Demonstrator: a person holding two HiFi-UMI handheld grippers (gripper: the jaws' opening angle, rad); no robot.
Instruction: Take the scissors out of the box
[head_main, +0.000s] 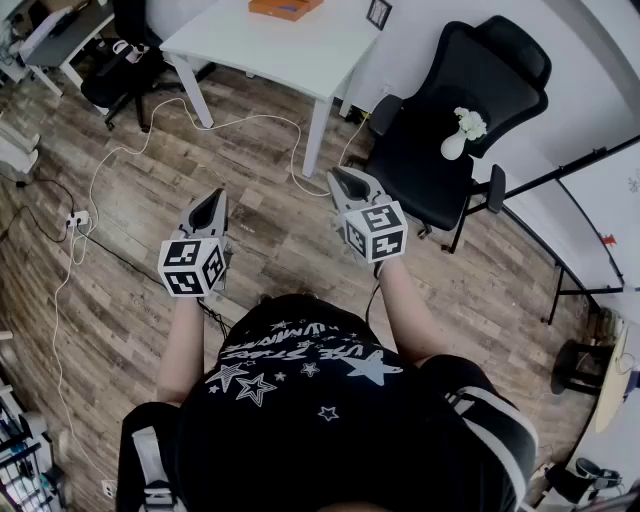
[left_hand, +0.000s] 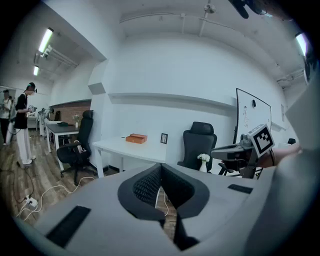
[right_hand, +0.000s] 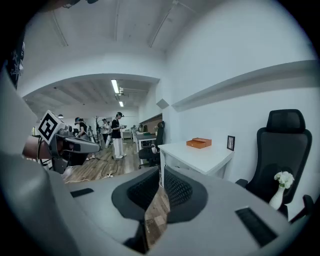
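An orange box (head_main: 285, 7) lies on the white table (head_main: 270, 50) at the far side of the room; it also shows in the left gripper view as the orange box (left_hand: 136, 138) and in the right gripper view as the orange box (right_hand: 199, 143). No scissors are visible. My left gripper (head_main: 211, 196) is held in the air over the wooden floor, well short of the table, jaws shut on nothing. My right gripper (head_main: 340, 176) hangs beside it at about the same height, also shut and empty. Both point toward the table.
A black office chair (head_main: 450, 130) with a white vase of flowers (head_main: 458, 135) on its seat stands right of the table. White cables (head_main: 100, 170) trail across the floor at left. A small picture frame (head_main: 379, 12) stands on the table. Other people (right_hand: 117, 132) stand far off.
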